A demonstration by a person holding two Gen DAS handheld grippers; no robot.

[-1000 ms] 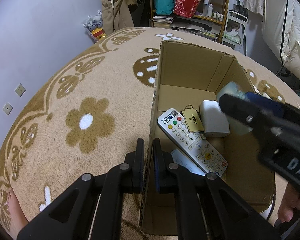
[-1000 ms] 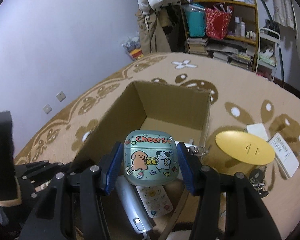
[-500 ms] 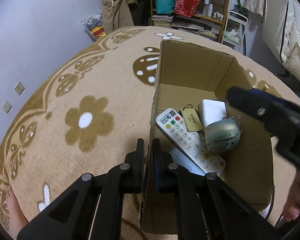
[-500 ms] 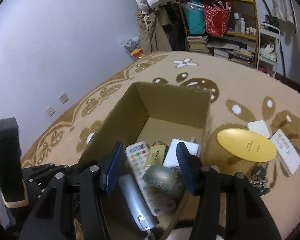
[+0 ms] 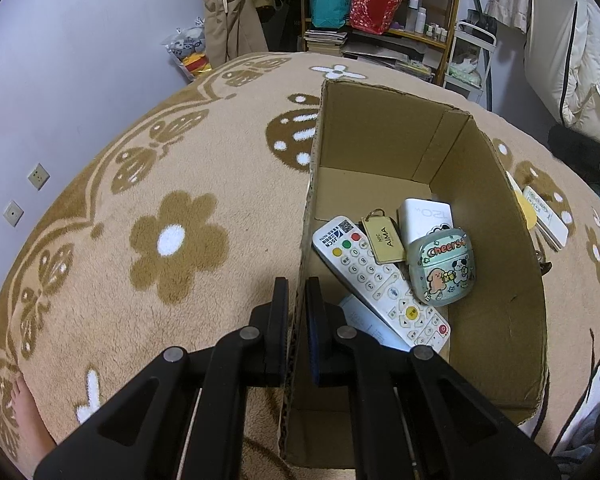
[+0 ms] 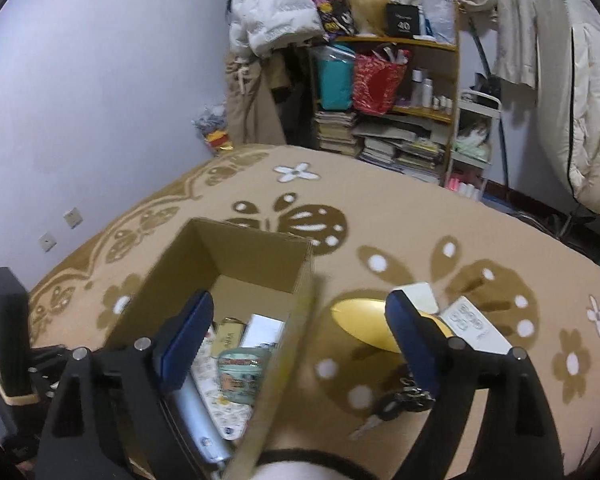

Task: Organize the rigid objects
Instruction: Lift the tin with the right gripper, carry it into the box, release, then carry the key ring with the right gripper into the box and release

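Jaws of the right gripper (image 6: 300, 336) have just been opening and hold nothing; the earbud case (image 5: 442, 270) lies in the cardboard box (image 5: 512, 240). Gold oval lid (image 6: 364, 326) waits right of the box, nearest this gripper. Left gripper (image 5: 297, 312) pinches the box's left wall.

Flowered carpet (image 5: 172, 240), cluttered shelf (image 6: 400, 92) (books stacked below), hanging jackets (image 6: 272, 8).

Your left wrist view looks steeply down along its fingers from just above the cardboard box (image 5: 380, 152), straddling the near left wall. Your right wrist view sits over the box's right wall, tilted less steeply, facing the shelf (image 6: 404, 92). Both share the box interior, carpet (image 5: 140, 184) and shelf.
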